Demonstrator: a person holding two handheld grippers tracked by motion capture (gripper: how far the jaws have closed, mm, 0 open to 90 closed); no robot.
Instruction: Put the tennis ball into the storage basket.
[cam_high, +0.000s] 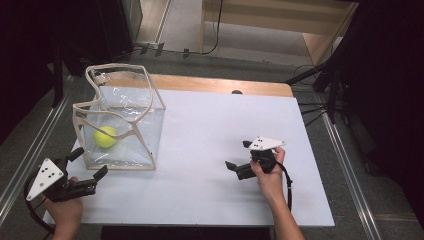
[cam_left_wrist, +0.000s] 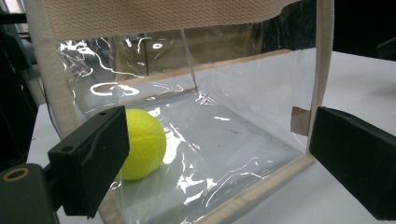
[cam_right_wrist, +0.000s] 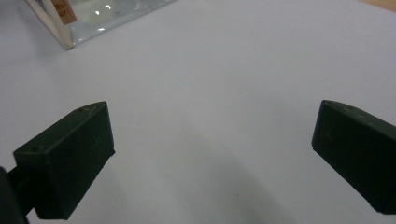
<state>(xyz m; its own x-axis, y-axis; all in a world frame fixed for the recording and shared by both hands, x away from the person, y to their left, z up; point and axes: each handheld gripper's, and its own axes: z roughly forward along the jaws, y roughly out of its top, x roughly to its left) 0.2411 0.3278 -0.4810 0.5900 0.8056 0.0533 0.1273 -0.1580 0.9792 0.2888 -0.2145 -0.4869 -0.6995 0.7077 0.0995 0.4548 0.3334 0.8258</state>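
On the clear bag's (cam_left_wrist: 261, 88) corner, a small tan tag (cam_left_wrist: 299, 121) is unreadable; both grippers, left (cam_high: 88, 161) and right (cam_high: 239, 155), gape empty.

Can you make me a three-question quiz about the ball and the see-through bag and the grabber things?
1. Where is the tennis ball?
A. inside the clear bag
B. on the bare table
C. in a gripper

2. What colour is the ball?
A. red
B. yellow-green
C. blue

3. How are the left gripper's jaws?
A. shut on the ball
B. shut on the bag
C. open, holding nothing

Answers: 1 A, the ball sits on the bag's floor behind its clear wall. 2 B, it shows bright yellow-green. 3 C, the left gripper view shows a wide gap between the jaws.
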